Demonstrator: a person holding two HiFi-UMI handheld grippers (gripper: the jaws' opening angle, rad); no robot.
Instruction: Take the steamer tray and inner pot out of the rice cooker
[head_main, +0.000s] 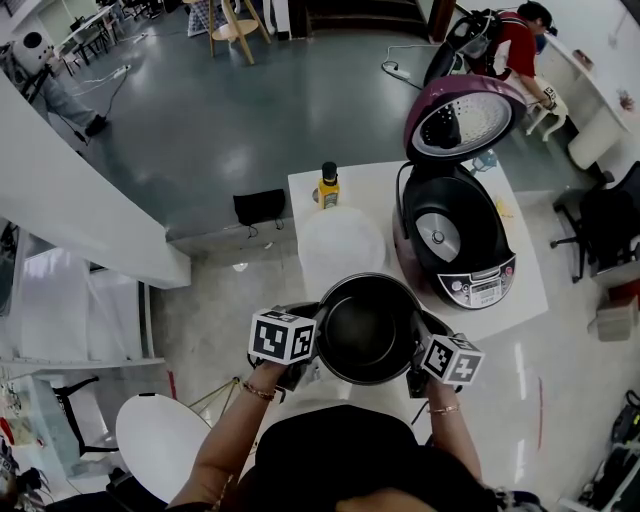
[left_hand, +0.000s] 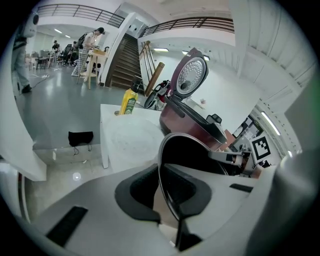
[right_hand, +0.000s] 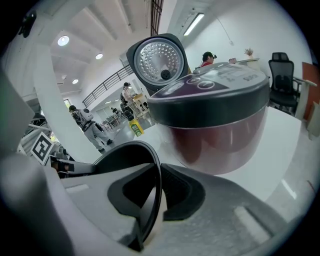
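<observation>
Item: inner pot (head_main: 367, 328). Dark, round, smooth bowl with a thin metal rim. I hold it clear of the open rice cooker (head_main: 460, 245), near the table's (head_main: 525, 295) front edge. The left gripper (left_hand: 166, 200) and right gripper (right_hand: 149, 200) are each pinched on opposite sides of the rim. The steamer tray (head_main: 342, 247) (the pale, matte disc, I judge) already lies on the table. Remaining: set the pot down.

Bright ceiling light – fisheye-warped edges (blurred foreground jaws)
</observation>
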